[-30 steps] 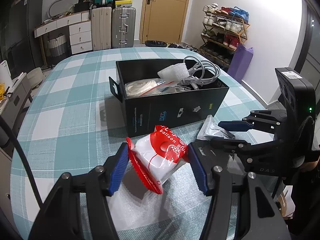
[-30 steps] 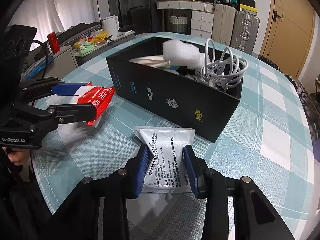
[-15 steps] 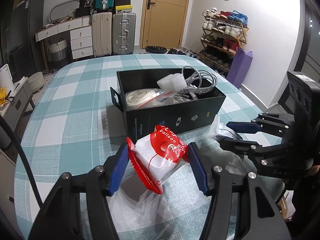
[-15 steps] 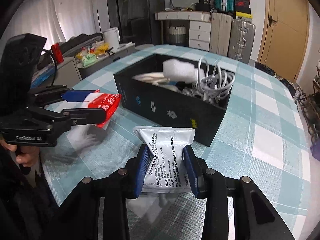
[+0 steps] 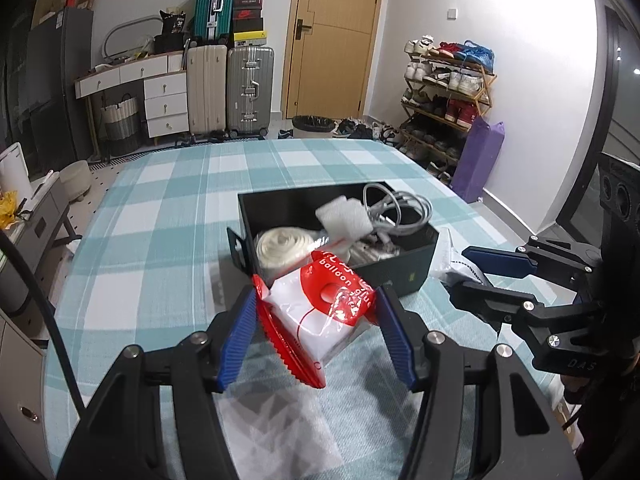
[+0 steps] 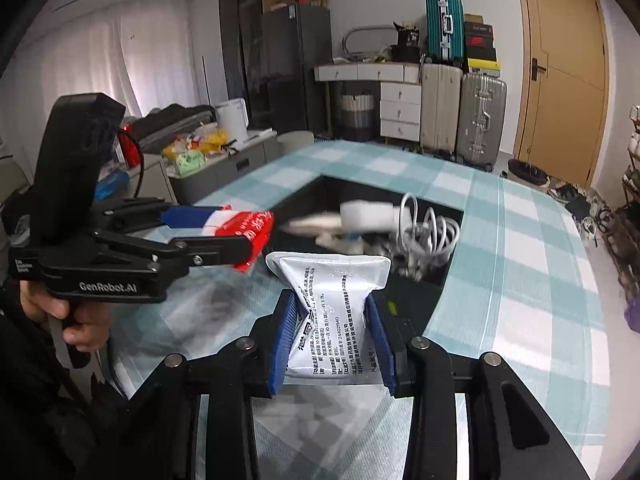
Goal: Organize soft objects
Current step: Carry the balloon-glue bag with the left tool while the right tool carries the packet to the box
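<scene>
On my left, the left gripper [image 5: 316,332] has its blue ribbed pads [image 5: 236,344] part-way open and pressed against a soft red-and-white plastic packet printed "balloon glue" [image 5: 320,312]. I hold it by its sides so the slack film bunches between the pads instead of slipping out. It hangs clear of the teal-and-white checked tablecloth [image 5: 152,220], just in front of the black rectangular cardboard box [image 5: 404,268].

That box sits in the middle of the table with its top open, which I judge makes it the collecting place: a cream roll of soft material [image 5: 280,246], a white foam block [image 5: 344,216] and a coil of grey-white cable [image 5: 400,208] already lie inside.

To the right, the right gripper [image 6: 332,340] is closed narrower on a silvery-white foil pouch with black print [image 6: 328,300], pinching its lower half so the puffed top stands upright. It hovers at the box's near wall, so I reckon both items go in next.
</scene>
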`<state>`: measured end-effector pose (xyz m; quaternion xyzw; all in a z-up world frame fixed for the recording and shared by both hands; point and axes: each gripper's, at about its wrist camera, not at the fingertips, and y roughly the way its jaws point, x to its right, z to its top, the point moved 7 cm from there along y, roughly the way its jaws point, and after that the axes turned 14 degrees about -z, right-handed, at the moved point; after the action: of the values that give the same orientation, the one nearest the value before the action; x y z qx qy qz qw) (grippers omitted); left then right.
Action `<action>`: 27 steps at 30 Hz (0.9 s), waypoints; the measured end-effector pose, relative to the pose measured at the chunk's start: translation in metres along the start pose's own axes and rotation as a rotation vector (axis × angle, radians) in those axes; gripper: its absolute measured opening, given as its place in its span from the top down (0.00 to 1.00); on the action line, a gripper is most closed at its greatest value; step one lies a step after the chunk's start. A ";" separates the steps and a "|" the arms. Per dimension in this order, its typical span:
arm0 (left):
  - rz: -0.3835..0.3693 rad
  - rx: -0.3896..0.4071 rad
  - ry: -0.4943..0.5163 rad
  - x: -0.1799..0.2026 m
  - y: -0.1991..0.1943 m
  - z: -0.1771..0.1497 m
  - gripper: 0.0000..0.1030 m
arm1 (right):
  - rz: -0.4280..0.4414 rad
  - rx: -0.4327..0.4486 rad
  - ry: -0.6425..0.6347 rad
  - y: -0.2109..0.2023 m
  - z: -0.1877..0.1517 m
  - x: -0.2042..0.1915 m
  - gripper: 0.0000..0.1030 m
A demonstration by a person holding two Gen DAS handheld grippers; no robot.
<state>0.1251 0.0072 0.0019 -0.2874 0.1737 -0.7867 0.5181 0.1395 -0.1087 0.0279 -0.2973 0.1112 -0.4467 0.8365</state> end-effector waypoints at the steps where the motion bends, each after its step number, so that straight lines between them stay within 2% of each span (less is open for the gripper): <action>1: 0.000 0.004 0.000 -0.001 0.001 0.003 0.43 | 0.000 0.012 0.010 -0.001 0.004 0.001 0.64; 12: 0.019 0.017 0.000 -0.009 0.014 0.027 0.43 | 0.008 0.038 0.053 0.010 0.025 0.006 0.65; 27: 0.053 0.022 -0.034 -0.035 0.034 0.048 0.43 | 0.009 0.018 0.103 0.041 0.042 0.014 0.65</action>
<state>0.1902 0.0265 0.0100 -0.2905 0.1638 -0.7696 0.5445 0.1948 -0.0859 0.0379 -0.2658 0.1517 -0.4585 0.8344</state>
